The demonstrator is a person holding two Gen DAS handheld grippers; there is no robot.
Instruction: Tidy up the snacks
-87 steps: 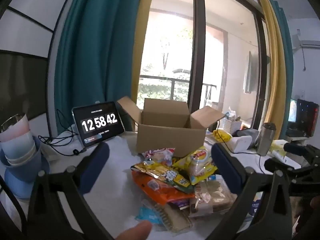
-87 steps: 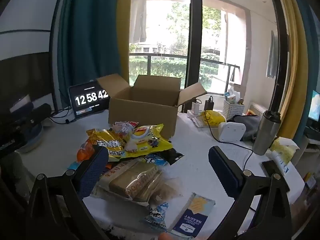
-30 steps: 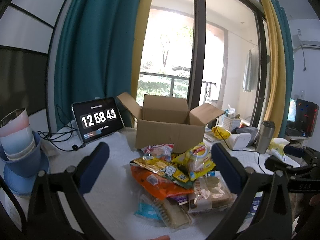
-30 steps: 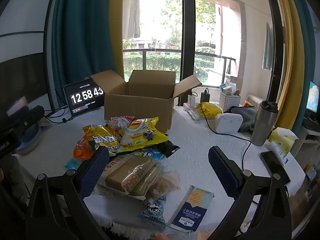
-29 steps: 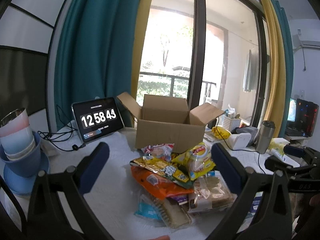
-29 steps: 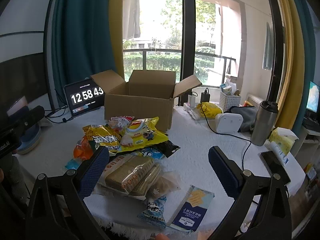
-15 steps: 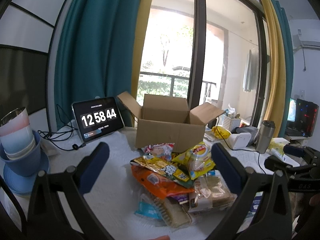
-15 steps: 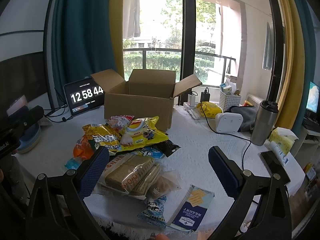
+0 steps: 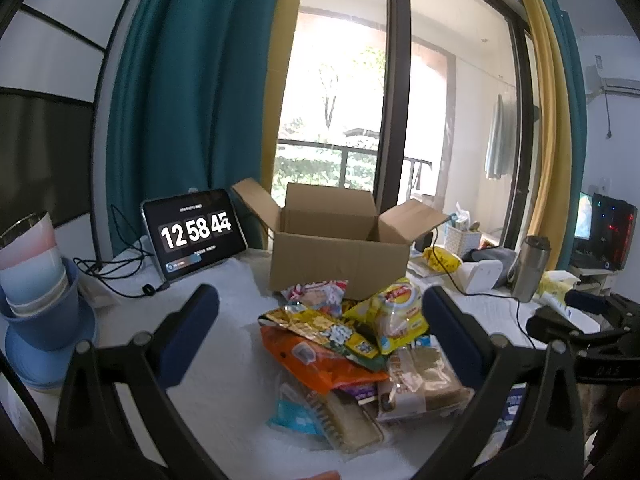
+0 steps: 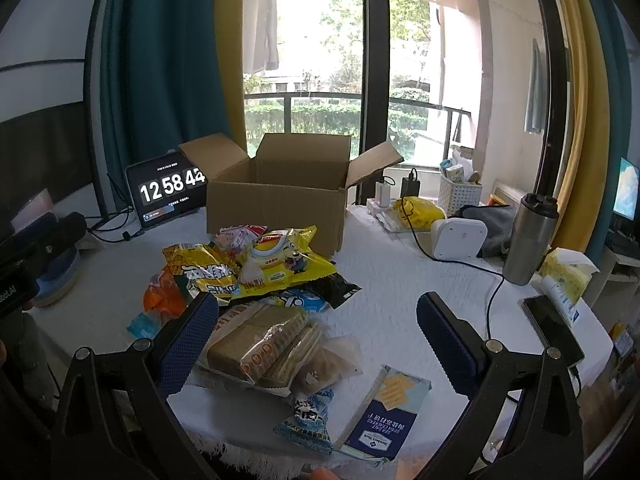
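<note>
On the white-covered worktop (image 10: pixel 400 280), just in front of the open cardboard box (image 10: pixel 280 200), lies the snack pile (image 10: pixel 256 280), the top packets touching the box's near wall. We note a yellow chip bag (image 10: pixel 280 264) uppermost, an orange packet (image 9: pixel 316 364) underneath on the left side, a clear-wrapped cracker pack (image 10: pixel 264 340) nearest us, and a small blue-and-white sachet (image 10: pixel 310 412) beside a navy booklet (image 10: pixel 384 424) at the worktop edge.

Our right tool (image 10: pixel 316 332) hovers with its fingers spread wide, holding nothing; the cracker pack sits just ahead of its left finger, long axis running diagonally toward the box. Our left tool (image 9: pixel 320 328) is likewise wide open and empty, framing the whole pile from the other side, the orange packet straight ahead. We judge the right tool nearer to the cracker pack; the box lies beyond the pile for both, so any carry goes forward and up over the near wall.

Further out: a tablet clock (image 9: pixel 196 236) left of the box, stacked cups (image 9: pixel 36 276) far left, a steel tumbler (image 10: pixel 530 240), a phone (image 10: pixel 554 330), cables. Behind, teal and yellow curtains and a balcony window.
</note>
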